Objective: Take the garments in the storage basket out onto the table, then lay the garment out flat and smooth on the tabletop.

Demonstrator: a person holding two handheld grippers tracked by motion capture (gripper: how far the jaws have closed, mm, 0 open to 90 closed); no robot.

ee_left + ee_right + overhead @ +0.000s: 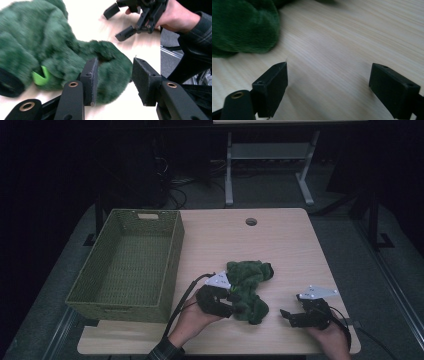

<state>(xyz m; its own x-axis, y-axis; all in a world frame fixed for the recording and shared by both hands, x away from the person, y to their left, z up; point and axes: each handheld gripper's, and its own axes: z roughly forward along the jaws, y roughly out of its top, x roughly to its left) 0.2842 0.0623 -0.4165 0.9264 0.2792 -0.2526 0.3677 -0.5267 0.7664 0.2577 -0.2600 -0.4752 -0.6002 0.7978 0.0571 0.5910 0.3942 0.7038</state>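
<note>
In the high view, the woven basket point(131, 265) at the left of the frame stands bare inside, so as far as I can judge the work of putting the green plush toy point(248, 287) away is barely begun: the toy lies on the bench point(280, 240), just right of the basket, near the lower middle of the frame, and nothing is lifted yet. What is left, by my reading, is the grasp itself, the carry leftward and the drop into the basket.

The left gripper point(226, 301) sits at the toy's lower left edge. In the left gripper view its jaws stand apart, one pad against the fur at the lower middle of the frame, the other clear of it to the right; the fur bulges into the gap but is not pinched from both sides.

The toy point(50, 50) is a rumpled, shaggy dark-green lump with a darker end at the lower left of that view and a small bright-green tab point(41, 76) beside it. It looks soft and limp, likely to sag when raised.

At the lower right of the high view, the right gripper point(291, 316) rests low over the bare bench, apart from the toy. In the right gripper view its jaws are spread wide with only wood grain between them, the toy point(244, 27) lying at the upper left.
</note>
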